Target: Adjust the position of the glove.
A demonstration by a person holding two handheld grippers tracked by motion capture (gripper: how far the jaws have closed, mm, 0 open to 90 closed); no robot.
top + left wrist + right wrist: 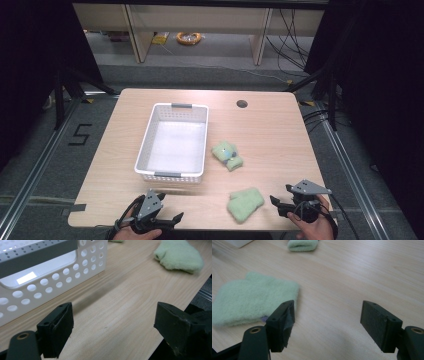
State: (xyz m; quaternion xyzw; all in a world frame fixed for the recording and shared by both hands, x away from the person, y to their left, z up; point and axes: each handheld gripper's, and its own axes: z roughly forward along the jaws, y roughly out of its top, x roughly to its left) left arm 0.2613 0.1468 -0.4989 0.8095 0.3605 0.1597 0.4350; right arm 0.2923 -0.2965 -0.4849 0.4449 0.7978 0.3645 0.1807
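Green fluffy folded cloth [245, 203] lies flat on the pale wooden table [270, 135], just ahead of the right gripper [276, 205] and off its left finger [280, 323] — not between the fingers, which stand wide apart over bare wood. A second green fluffy cloth, rolled [227, 155], sits farther off beside the white perforated plastic basket [172, 175]. The left gripper [172, 220] hovers near that basket's wall, fingers [56, 332] spread, nothing between them.

I work in a lab: black curtains [30, 75] flank my table [270, 135], cables [295, 30] trail across the far floor.
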